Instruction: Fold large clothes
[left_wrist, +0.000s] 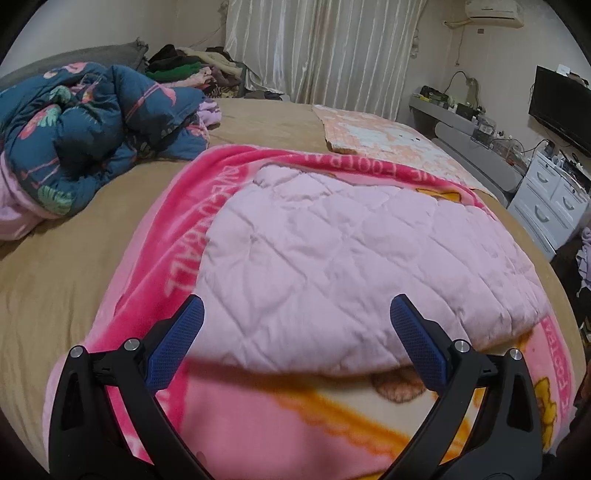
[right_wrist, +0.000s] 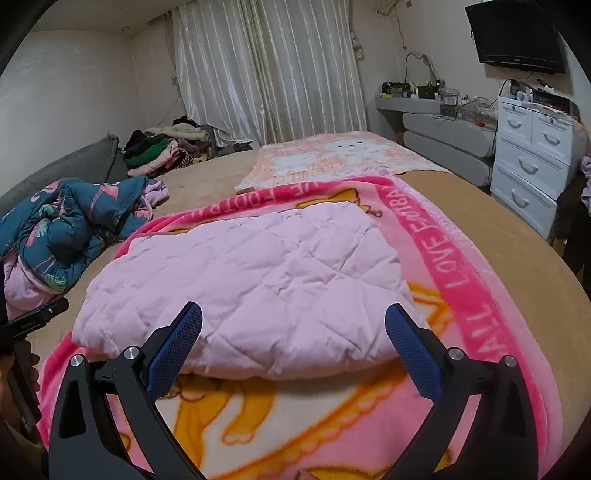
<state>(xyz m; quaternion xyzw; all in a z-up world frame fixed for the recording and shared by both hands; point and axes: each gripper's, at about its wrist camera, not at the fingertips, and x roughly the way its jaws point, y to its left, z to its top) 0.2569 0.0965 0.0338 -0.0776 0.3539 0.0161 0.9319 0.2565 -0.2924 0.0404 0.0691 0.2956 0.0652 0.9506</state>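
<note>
On the left side of the bed (left_wrist: 74, 266), which has a tan cover, lies a crumpled dark blue quilt (left_wrist: 92, 122) with a flower and flamingo print and a pale pink inner side. Behind it, near the grey headboard (right_wrist: 74, 166), there is a pile of mixed clothes (right_wrist: 166, 147) in black, green and beige.

In the middle of the bed is spread a pink blanket (left_wrist: 177, 221) with a bright pink border, white letters and yellow cartoon figures. On top of this blanket rests the folded light pink quilted garment (left_wrist: 332, 251), lying flat, with its near folded edge just in front of both grippers.

The left gripper (left_wrist: 295, 332) hangs above the near edge of the garment; its jaws stand wide apart and nothing is between them. The blue pads (left_wrist: 177, 343) do not touch the fabric. The right gripper (right_wrist: 293, 339) is also above the near edge, with jaws fully spread and holding nothing.

Beyond the blanket lies a pale checked mat (right_wrist: 332, 158). Behind the bed hang light curtains (right_wrist: 266, 66). On the right stand a grey shelf unit (right_wrist: 443, 125) with small items, a white chest of drawers (right_wrist: 528, 155) and a black television (right_wrist: 513, 37) on the wall.
</note>
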